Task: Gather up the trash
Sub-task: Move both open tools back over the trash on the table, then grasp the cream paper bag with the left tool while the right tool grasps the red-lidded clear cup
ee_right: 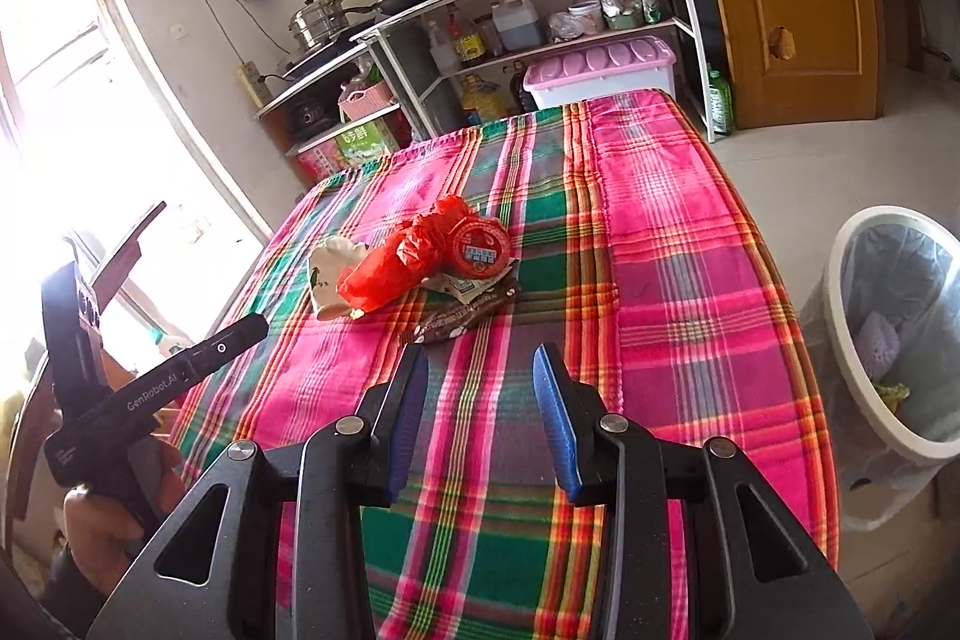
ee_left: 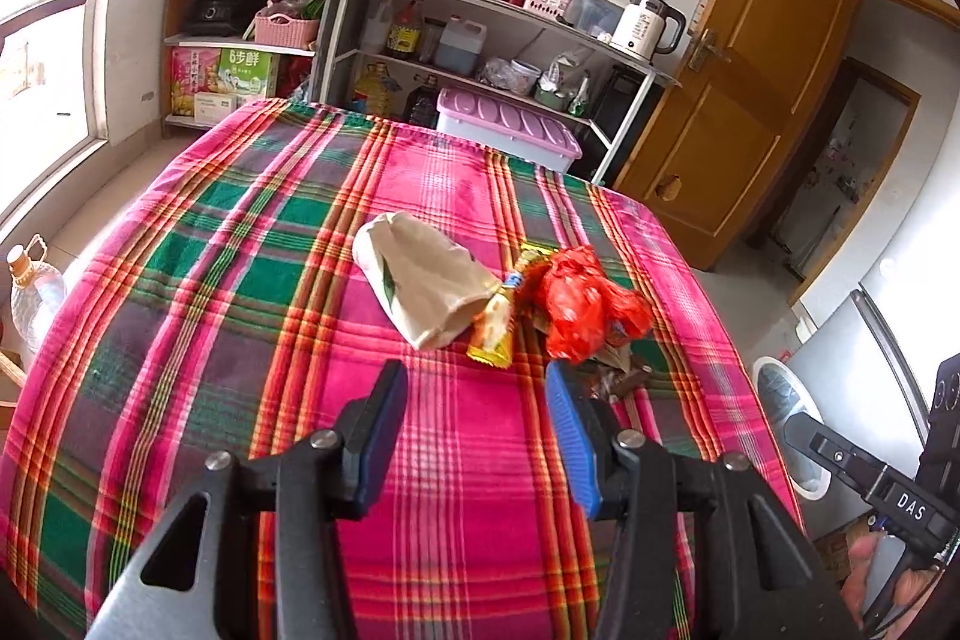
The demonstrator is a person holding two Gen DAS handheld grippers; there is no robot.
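A pile of trash lies mid-table on the plaid cloth (ee_left: 240,280): a beige paper bag (ee_left: 420,280), a yellow wrapper (ee_left: 495,328), a crumpled red plastic bag (ee_left: 576,304) and a brown wrapper (ee_left: 618,382). The right wrist view also shows the red bag (ee_right: 396,268), a round red lid (ee_right: 480,247), the brown wrapper (ee_right: 462,319) and the paper bag (ee_right: 330,274). My left gripper (ee_left: 474,388) is open and empty, just short of the pile. My right gripper (ee_right: 480,370) is open and empty, near the brown wrapper.
A white bin (ee_right: 888,334) with a clear liner stands on the floor right of the table, some trash inside. Shelves with pots, bottles and a kettle (ee_left: 645,25) line the far wall. A pink-lidded box (ee_left: 510,130) sits behind the table. A wooden door (ee_left: 750,70) is at right.
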